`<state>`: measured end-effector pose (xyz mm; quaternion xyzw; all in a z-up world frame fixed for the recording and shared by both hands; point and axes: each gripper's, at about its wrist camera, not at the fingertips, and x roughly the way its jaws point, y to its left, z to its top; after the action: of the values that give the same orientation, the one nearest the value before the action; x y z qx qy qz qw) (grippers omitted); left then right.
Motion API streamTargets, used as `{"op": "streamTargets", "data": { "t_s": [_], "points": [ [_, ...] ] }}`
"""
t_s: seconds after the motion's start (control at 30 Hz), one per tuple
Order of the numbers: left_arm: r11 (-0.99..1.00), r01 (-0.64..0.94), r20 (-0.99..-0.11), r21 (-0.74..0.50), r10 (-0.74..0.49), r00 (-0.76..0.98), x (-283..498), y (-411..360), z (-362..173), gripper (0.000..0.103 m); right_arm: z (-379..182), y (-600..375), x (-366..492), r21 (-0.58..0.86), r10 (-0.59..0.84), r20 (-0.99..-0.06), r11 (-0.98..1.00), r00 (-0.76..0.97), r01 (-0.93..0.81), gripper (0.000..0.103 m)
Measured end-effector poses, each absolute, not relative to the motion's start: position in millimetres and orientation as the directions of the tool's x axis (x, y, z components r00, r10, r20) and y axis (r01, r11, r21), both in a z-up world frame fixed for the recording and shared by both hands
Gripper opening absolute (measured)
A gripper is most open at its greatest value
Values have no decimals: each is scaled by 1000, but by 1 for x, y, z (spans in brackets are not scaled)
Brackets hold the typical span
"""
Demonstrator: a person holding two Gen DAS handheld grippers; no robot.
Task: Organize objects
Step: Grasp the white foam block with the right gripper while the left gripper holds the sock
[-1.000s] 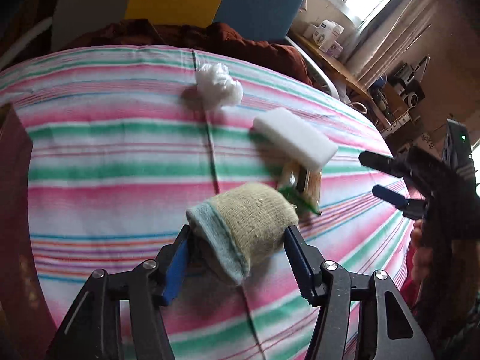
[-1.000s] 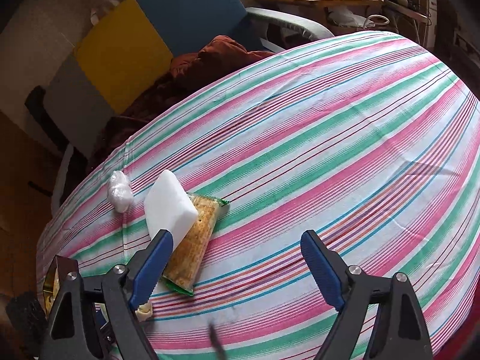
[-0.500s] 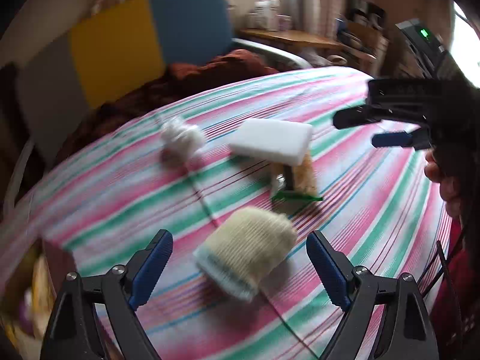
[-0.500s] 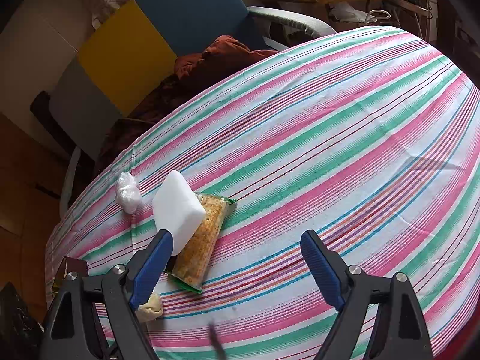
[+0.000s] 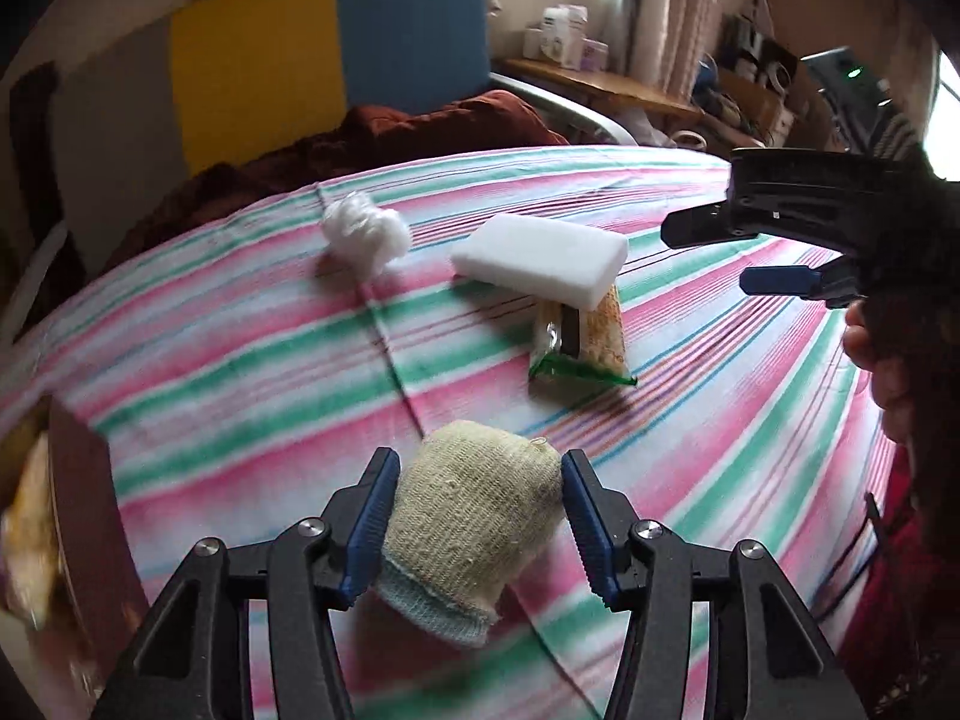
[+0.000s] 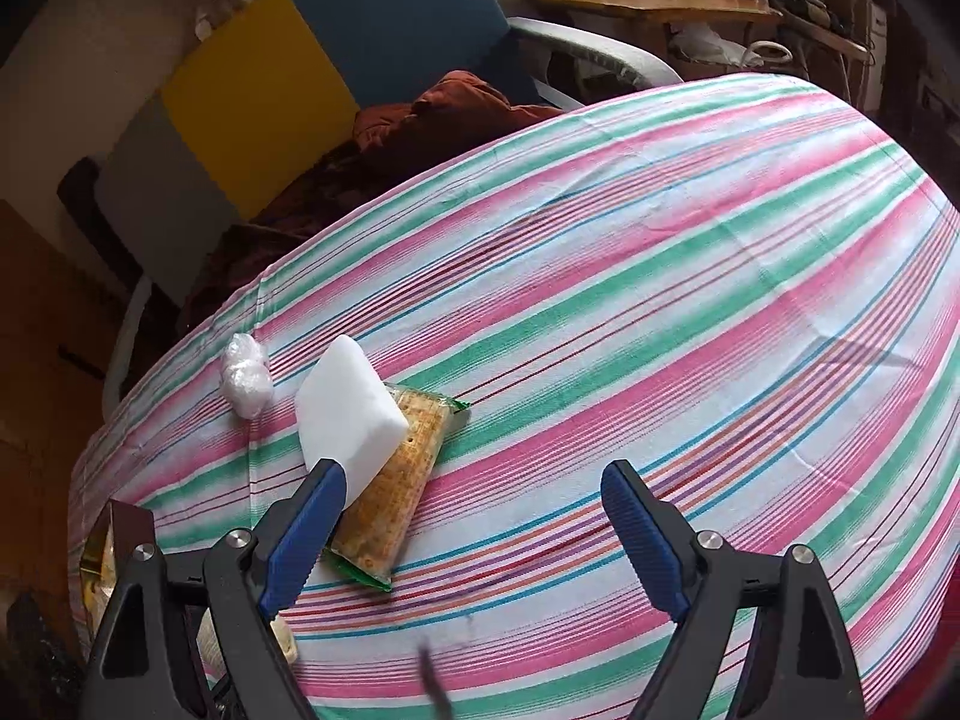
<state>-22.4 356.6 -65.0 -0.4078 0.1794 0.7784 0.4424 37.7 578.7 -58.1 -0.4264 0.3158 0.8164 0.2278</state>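
My left gripper [image 5: 477, 519] is shut on a rolled beige knit cloth [image 5: 474, 531] with a light blue cuff, both blue pads against its sides. Beyond it a white sponge block [image 5: 540, 261] lies on a cracker packet [image 5: 585, 339]; a crumpled white plastic wad [image 5: 366, 231] lies to the left. My right gripper [image 6: 474, 531] is open and empty above the striped tablecloth [image 6: 660, 330], with the sponge [image 6: 348, 411], cracker packet [image 6: 390, 498] and wad [image 6: 246, 381] off to its left. The right gripper also shows at the right in the left wrist view [image 5: 750, 252].
A dark red box [image 5: 90, 516] with yellowish contents stands at the table's left edge; it also shows in the right wrist view [image 6: 129, 525]. A chair [image 6: 270, 90] with brown clothing on it stands behind the table. A cluttered wooden desk [image 6: 648, 3] is at the back right.
My left gripper let go of the cloth, drew back wide open, then closed on it again from a new angle. The right gripper stayed open and shifted slightly.
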Motion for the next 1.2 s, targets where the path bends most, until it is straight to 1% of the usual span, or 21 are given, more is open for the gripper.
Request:
{"op": "streamTargets", "data": {
  "t_s": [0.1, 0.17, 0.27, 0.43, 0.53, 0.57, 0.6, 0.63, 0.67, 0.7, 0.77, 0.83, 0.97, 1.07, 1.13, 1.2],
  "points": [
    [-547, -833, -783, -81, 552, -286, -16, 353, -67, 56, -53, 563, 29, 249, 131, -844, -763, -520, -596, 89],
    [-551, -829, -783, -97, 556, -278, -19, 356, -71, 56, -54, 548, 18, 227, 101, -851, -814, -515, -534, 89],
    [-555, -824, -781, -118, 564, -268, -25, 357, -72, 57, -53, 527, -3, 110, 140, -865, -884, -481, -455, 89],
    [-556, -819, -776, -138, 574, -260, -28, 357, -73, 56, -58, 517, -44, -38, 197, -886, -933, -420, -359, 90],
    [-564, -812, -777, -147, 574, -258, -29, 357, -74, 57, -68, 516, -67, -78, 196, -906, -949, -376, -306, 90],
    [-567, -810, -778, -148, 573, -258, -29, 357, -74, 57, -74, 517, -73, -88, 197, -913, -950, -357, -298, 89],
    [-569, -809, -779, -148, 571, -259, -29, 358, -74, 57, -79, 518, -78, -105, 205, -922, -949, -330, -298, 82],
    [-570, -808, -779, -147, 570, -260, -29, 358, -75, 57, -85, 519, -82, -121, 213, -930, -947, -299, -299, 70],
    [-570, -809, -780, -144, 569, -261, -29, 358, -75, 57, -87, 519, -82, -121, 207, -935, -949, -288, -290, 62],
    [-567, -812, -779, -140, 569, -263, -28, 358, -75, 57, -87, 517, -79, -110, 196, -933, -954, -301, -280, 61],
    [-564, -814, -776, -136, 572, -267, -26, 356, -75, 57, -79, 514, -69, -100, 196, -920, -955, -339, -279, 60],
    [-563, -816, -771, -129, 574, -274, -24, 355, -75, 57, -66, 517, -52, -88, 212, -899, -945, -382, -316, 60],
    [-567, -816, -766, -114, 573, -292, -21, 355, -75, 57, -51, 545, -9, 16, 207, -879, -887, -429, -462, 62],
    [-581, -808, -763, -99, 565, -314, -19, 357, -76, 58, -73, 569, 18, 83, 169, -913, -814, -372, -575, 62],
    [-593, -801, -761, -81, 556, -335, -17, 358, -77, 59, -85, 576, 20, 59, 172, -935, -790, -311, -611, 62],
    [-602, -796, -756, -66, 550, -354, -15, 360, -79, 60, -86, 579, 16, 39, 188, -934, -791, -304, -610, 62]
  ]
}}
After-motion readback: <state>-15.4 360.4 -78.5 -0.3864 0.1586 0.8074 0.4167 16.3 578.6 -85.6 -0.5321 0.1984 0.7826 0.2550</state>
